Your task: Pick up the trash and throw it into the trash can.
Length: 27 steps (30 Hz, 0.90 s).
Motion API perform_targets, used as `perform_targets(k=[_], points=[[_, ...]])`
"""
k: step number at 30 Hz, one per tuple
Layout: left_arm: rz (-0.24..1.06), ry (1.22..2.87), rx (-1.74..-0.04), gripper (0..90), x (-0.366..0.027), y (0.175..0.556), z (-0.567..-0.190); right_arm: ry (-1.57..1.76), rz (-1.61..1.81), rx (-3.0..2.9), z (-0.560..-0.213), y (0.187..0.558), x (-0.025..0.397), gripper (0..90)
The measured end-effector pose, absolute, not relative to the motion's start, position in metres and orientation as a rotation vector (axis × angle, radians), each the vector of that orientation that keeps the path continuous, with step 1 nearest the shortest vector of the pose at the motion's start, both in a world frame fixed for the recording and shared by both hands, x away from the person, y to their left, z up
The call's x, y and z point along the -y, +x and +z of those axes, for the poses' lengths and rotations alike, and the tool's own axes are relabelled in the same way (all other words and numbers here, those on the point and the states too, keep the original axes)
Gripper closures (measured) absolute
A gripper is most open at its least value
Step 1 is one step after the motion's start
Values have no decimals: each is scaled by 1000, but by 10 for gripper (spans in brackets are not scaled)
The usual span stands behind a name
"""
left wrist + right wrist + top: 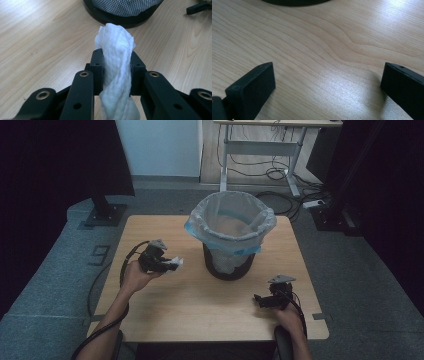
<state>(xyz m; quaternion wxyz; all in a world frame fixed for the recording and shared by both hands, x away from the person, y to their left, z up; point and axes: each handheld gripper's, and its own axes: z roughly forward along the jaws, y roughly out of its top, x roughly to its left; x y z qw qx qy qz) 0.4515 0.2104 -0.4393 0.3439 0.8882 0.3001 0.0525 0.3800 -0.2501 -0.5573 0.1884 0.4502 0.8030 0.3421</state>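
From above, at a light wooden table [210,305], a person's left gripper [167,264] is clamped on a crumpled white tissue [175,264], held just above the tabletop to the left of a black mesh wastebasket [229,262] lined with a clear, blue-edged plastic bag [231,220]. The right gripper [262,300] rests low near the table's front right, holding nothing. Judging from this, the tissue is picked up and the carry to the bin is the step in hand; the next move calls for lifting it above the rim and releasing it over the opening. Along the left gripper's own jaws, the tissue [116,67] stands pinched between the two black fingers [97,67], twisted and poking out past them, with the wastebasket's base [122,15] just ahead. Along the right gripper's jaws, the two black pads [252,87] stand wide apart over bare wood grain [324,62]. No brand, label or writing is readable anywhere.
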Motion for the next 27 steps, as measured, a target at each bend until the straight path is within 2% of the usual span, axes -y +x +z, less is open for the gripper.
perform_targets(k=[27], points=[[92, 2332, -749, 711, -206, 463, -382, 1259, 963, -2262, -557, 380, 250, 0]])
